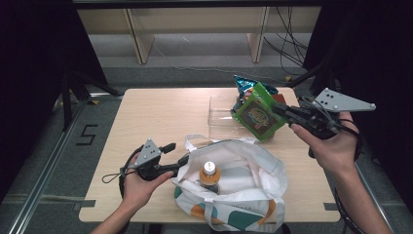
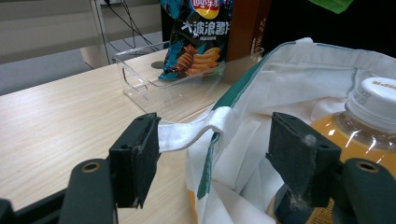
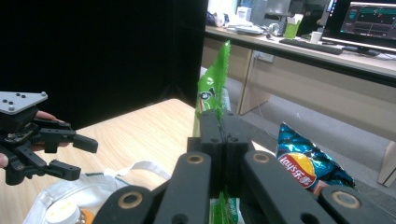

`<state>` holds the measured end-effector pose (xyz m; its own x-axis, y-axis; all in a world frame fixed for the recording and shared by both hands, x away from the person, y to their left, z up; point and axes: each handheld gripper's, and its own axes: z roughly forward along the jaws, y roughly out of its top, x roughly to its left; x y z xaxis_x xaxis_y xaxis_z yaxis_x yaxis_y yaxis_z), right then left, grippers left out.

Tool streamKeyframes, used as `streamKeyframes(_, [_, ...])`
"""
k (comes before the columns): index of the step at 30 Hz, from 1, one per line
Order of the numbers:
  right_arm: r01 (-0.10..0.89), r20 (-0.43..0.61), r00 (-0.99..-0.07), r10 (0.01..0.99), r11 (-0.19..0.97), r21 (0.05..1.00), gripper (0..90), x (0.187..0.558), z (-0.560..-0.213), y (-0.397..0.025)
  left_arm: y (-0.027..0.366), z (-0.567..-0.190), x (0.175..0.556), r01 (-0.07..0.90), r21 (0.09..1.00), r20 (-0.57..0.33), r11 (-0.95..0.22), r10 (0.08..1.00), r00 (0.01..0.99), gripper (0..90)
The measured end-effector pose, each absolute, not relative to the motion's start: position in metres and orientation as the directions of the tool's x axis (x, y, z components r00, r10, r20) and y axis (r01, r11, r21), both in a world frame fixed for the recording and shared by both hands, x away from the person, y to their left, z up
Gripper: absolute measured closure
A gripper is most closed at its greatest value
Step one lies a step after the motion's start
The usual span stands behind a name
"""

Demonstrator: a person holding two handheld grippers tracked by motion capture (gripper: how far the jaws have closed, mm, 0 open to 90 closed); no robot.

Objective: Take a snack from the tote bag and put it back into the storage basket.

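A white tote bag [image 1: 243, 180] lies open at the table's front, with an orange-drink bottle [image 1: 210, 175] standing inside it. My left gripper [image 1: 176, 153] is open at the bag's left rim, its jaws on either side of a white strap [image 2: 187, 135]. My right gripper [image 1: 281, 110] is shut on a green snack bag [image 1: 258, 114], held in the air above the table's right side. In the right gripper view the green snack bag [image 3: 211, 88] stands edge-on between the closed jaws. The bottle [image 2: 359, 121] is close behind the left gripper's right jaw.
A clear plastic tray [image 1: 219, 119] sits at the table's back right, holding a blue chip bag [image 1: 243, 85] and a brown box [image 2: 247, 28]. Wooden table legs and cables are on the floor beyond. Black curtains flank both sides.
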<state>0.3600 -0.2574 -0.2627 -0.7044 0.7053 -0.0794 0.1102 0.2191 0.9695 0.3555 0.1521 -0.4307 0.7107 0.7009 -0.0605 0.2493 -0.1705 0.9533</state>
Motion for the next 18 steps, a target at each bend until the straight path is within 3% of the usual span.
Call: streamKeyframes(18, [0.09, -0.133, -0.648, 0.75, 0.249, 0.964, 90.0, 0.381, -0.271, -0.255, 0.153, -0.431, 0.356, 0.248, 0.953, -0.059, -0.171, 0.701, 0.71, 33.2])
